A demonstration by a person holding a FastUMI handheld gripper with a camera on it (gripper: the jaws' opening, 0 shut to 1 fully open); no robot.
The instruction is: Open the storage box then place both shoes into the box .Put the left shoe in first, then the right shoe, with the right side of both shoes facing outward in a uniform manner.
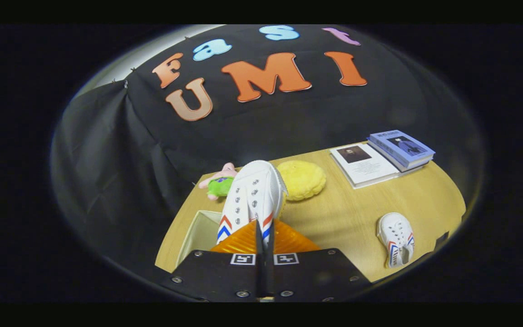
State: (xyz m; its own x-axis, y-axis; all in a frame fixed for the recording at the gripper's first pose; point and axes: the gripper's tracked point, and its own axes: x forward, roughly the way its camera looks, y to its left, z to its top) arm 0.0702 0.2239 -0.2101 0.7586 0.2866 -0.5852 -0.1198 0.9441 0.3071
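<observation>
My gripper (264, 231) is shut on a white shoe (251, 200) with red and blue stripes, pinching its heel end so the toe points away from me. I hold it in the air above the storage box (198, 229), whose pale inner wall shows to the left of the fingers. The box's orange ribbed lid (288, 240) lies just under the shoe, partly hidden by the gripper body. A second matching white shoe (397, 238) lies on the wooden table (357, 209) to the right, sole down.
Beyond the held shoe lie a yellow round cushion (302, 179) and a pink and green plush toy (219, 181). A white book (363, 164) and a stack of blue books (401, 149) sit at the table's far right.
</observation>
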